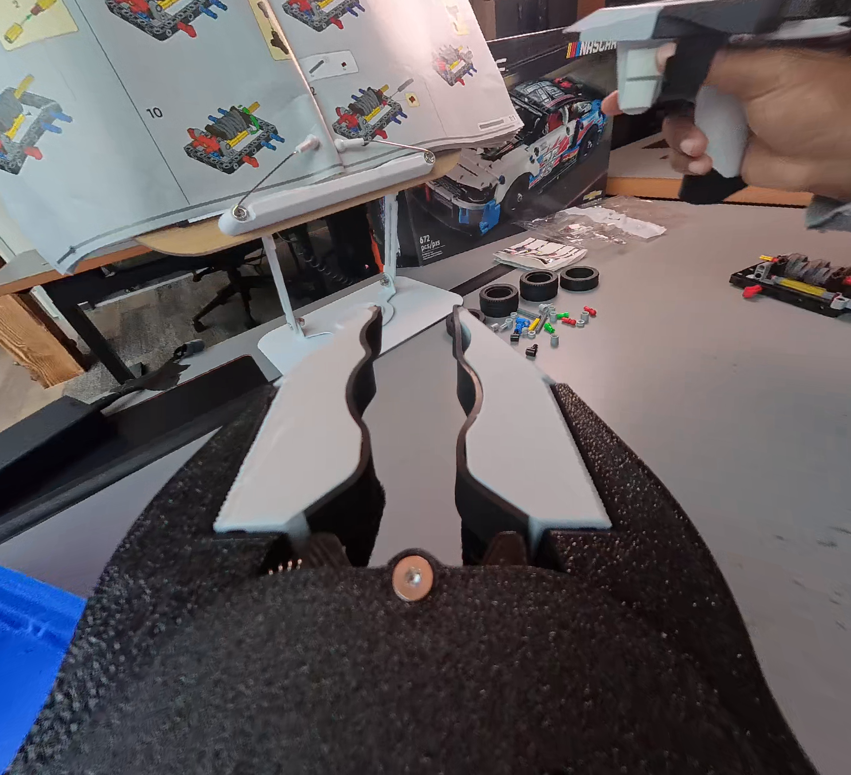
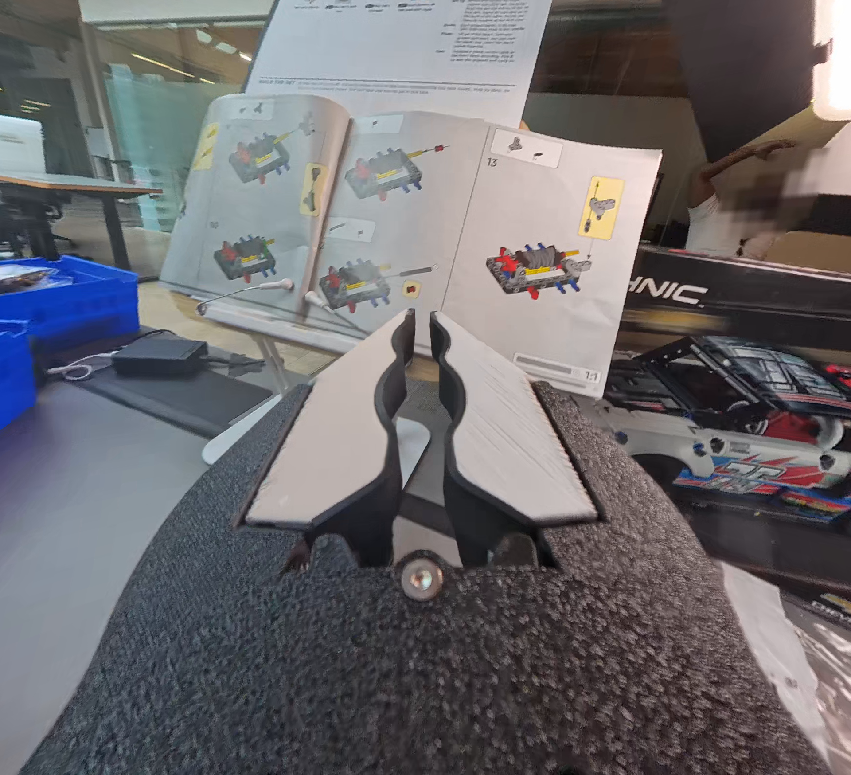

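My left gripper (image 1: 416,315) is open and empty. It hovers low over the grey table (image 1: 667,453), just in front of the white base of the book stand (image 1: 414,306). An open instruction booklet (image 1: 193,75) rests on that stand. My right gripper (image 2: 421,314) is almost closed, with only a thin gap at the tips and nothing visible between them. It is held up in front of the lower edge of the booklet (image 2: 529,255). In the left wrist view the right gripper (image 1: 612,27) is in a hand, high and just right of the curled pages.
Three black tyres (image 1: 539,285) and several small coloured parts (image 1: 548,322) lie right of the stand. A partly built black frame (image 1: 796,283) sits at the far right. The set's box (image 2: 737,421), a blue bin (image 2: 69,297) and a black power adapter (image 2: 159,356) stand around. One gripper's finger ends stand about 30 cm off the other's.
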The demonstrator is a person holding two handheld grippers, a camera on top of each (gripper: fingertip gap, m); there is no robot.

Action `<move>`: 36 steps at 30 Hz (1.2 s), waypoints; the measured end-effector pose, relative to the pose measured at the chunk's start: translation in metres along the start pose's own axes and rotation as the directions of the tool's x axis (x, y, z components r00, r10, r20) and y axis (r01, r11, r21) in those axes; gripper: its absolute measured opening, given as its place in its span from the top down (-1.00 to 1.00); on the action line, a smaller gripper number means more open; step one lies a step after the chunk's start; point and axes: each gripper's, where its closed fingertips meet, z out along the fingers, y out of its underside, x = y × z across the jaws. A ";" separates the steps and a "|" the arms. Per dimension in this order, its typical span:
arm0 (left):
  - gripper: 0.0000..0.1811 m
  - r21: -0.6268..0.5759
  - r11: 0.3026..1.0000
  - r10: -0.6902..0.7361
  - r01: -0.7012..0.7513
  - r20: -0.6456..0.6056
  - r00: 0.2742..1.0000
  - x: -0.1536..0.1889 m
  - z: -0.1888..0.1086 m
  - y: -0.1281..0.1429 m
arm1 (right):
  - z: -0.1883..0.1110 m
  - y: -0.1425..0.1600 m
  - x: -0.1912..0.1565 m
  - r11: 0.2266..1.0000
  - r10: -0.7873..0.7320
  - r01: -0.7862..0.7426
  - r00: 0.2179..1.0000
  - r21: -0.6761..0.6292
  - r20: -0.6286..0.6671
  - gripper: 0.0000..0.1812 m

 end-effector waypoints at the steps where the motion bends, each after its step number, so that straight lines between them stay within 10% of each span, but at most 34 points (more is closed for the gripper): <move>1: 0.67 0.000 1.000 -0.006 0.006 -0.013 1.000 0.003 0.002 0.002 | 0.014 -0.004 0.011 1.000 -0.004 0.004 1.000 0.011 -0.018 0.97; 16: 0.65 -0.078 0.994 -0.076 0.073 -0.043 0.996 0.005 0.007 0.024 | 0.179 -0.050 0.084 0.992 -0.077 0.079 0.997 -0.100 0.024 1.00; 36: 0.71 -0.093 0.986 -0.144 0.136 -0.087 0.986 0.007 0.005 0.025 | 0.122 0.038 0.126 0.971 -0.096 0.098 0.995 -0.218 0.020 0.98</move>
